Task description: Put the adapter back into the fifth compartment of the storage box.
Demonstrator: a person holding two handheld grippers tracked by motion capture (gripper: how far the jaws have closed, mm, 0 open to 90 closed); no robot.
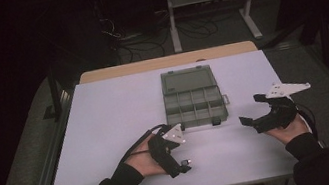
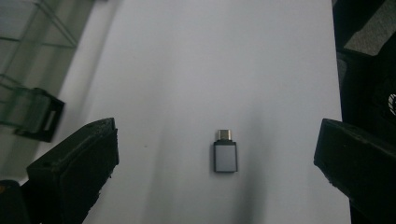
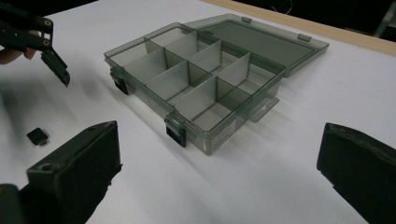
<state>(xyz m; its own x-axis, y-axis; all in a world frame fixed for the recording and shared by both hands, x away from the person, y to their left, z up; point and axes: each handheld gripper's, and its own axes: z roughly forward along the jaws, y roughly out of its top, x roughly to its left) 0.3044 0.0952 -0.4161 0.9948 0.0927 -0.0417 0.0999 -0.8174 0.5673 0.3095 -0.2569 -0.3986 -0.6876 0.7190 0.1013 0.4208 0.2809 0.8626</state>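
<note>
Left gripper (image 2: 219, 154) hovers with jaws spread wide and empty, bracketing the small adapter (image 2: 225, 156) on the white desk (image 2: 210, 56), lined up for a pinch, I'd say. It's a stubby grey metal block with a short plug at its 12 o'clock end. Right gripper (image 3: 219, 163), jaws also wide and empty, faces the open smoky compartment box (image 3: 196, 84), at the adapter's 1 o'clock from above.

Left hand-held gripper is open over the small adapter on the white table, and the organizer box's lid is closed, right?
Not quite: the organizer box has its lid open, laid flat behind the compartments, as the right gripper view shows. The rest holds: the left hand-held gripper is open over the small adapter on the white table.
</note>
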